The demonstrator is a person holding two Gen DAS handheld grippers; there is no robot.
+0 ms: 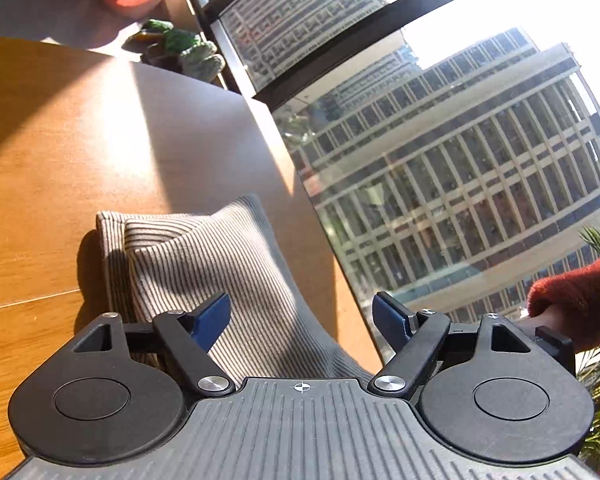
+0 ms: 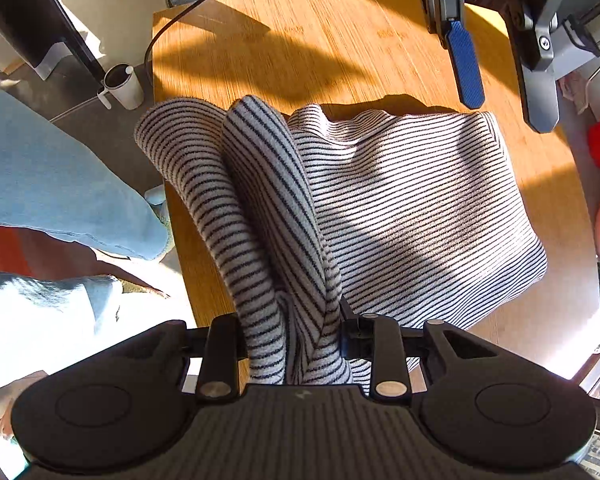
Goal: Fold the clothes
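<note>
Striped knit garment [image 2: 400,208], grey-white w/ thin dark lines: lies part-folded on wooden table [image 2: 340,52], main body flat at centre-right, far edge in shadow. Two rolled sleeve-like lengths run from its left side toward near edge, up into right gripper.

Items, L to R, right wrist view:
- Person's legs in light blue jeans [image 2: 60,184], far left, off table.
- White cup [image 2: 124,84] on floor, far left, beside table corner; black cable curves past it onto table.
- Right gripper [image 2: 296,344]: pads clamped on bunched striped cloth, fabric fills gap betw. them.
- Left gripper [image 2: 504,92]: far right, above table past garment's far edge, blue pads spread wide, nothing betw. them.

Left wrist view, L to R:
- Table, sunlit w/ shadow bands.
- Garment's folded edge just beyond left blue pad, under tool.
- Left gripper [image 1: 300,316] fingers apart, empty.
- Window [image 1: 440,168], high-rise blocks outside.
- Rust-red sleeve [image 1: 580,292], right edge.
</note>
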